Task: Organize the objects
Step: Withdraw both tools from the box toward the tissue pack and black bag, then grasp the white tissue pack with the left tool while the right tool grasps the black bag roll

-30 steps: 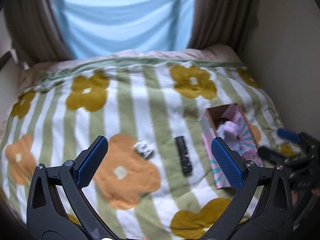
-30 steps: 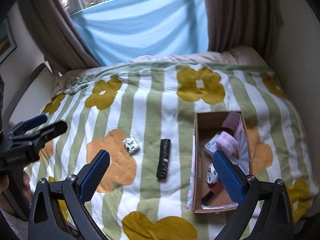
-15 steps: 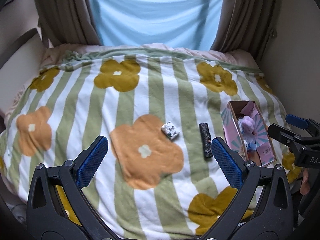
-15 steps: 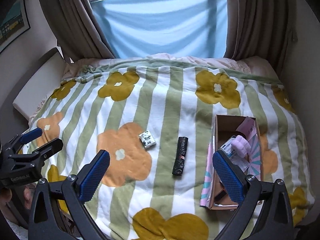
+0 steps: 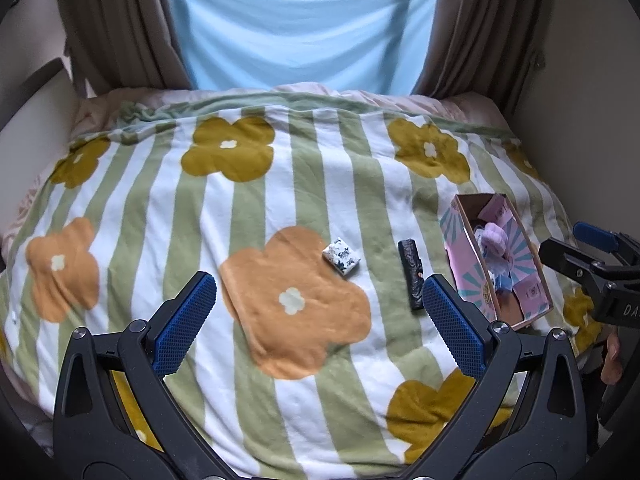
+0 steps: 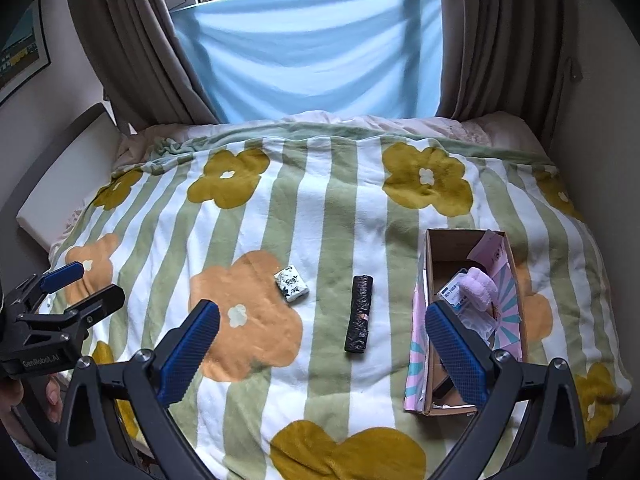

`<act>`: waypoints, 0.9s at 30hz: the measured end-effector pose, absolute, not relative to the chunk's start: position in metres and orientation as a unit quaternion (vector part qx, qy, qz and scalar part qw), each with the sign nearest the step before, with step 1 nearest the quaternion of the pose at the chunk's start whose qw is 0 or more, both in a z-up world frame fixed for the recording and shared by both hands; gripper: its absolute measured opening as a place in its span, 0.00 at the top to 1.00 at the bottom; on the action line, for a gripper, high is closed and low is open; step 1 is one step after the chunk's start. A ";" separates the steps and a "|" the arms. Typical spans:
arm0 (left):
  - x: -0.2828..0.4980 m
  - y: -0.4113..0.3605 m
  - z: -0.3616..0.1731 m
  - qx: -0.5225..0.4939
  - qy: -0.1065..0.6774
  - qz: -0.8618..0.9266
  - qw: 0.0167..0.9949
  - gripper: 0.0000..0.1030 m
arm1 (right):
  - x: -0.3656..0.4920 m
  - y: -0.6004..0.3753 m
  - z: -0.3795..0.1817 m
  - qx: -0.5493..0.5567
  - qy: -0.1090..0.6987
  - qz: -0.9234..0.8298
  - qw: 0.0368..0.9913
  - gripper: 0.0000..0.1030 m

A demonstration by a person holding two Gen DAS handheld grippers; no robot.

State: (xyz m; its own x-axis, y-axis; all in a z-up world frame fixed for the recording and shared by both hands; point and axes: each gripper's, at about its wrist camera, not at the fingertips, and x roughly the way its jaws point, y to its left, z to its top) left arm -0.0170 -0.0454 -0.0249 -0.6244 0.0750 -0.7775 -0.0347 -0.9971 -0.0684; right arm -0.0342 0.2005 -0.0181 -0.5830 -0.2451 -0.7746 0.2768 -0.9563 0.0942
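Observation:
A small white packet with black print lies on the striped flowered blanket. To its right lies a black roll. Further right stands an open pink cardboard box holding a fluffy lilac item and small packages. My left gripper hangs open above the blanket's near part, empty. My right gripper is also open and empty, near the box's left wall.
The bed meets a wall on the right. Brown curtains and a blue sheet hang behind the bed. A pale headboard or panel borders the left. A hand holds the left gripper.
Both grippers have pulled back and up from the bed, so the packet, roll and box look smaller and farther. Both stayed open. The objects have not moved.

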 end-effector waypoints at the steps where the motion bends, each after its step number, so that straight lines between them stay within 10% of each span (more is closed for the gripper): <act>1: -0.020 -0.045 -0.027 -0.434 -0.021 0.900 0.035 0.00 | -0.035 0.200 -0.020 0.431 0.019 -0.891 0.143 0.01; 27: -0.176 0.008 -0.211 -0.495 0.117 0.840 0.188 0.01 | -0.130 0.189 -0.182 0.467 0.029 -0.881 0.078 0.10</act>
State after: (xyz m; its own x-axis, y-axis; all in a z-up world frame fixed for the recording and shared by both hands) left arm -0.1763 0.0076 -0.2115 -0.4389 0.2008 -0.8758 -0.4322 -0.9017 0.0098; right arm -0.1295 0.1891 -0.1818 -0.5524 -0.1108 -0.8262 0.1649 -0.9861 0.0220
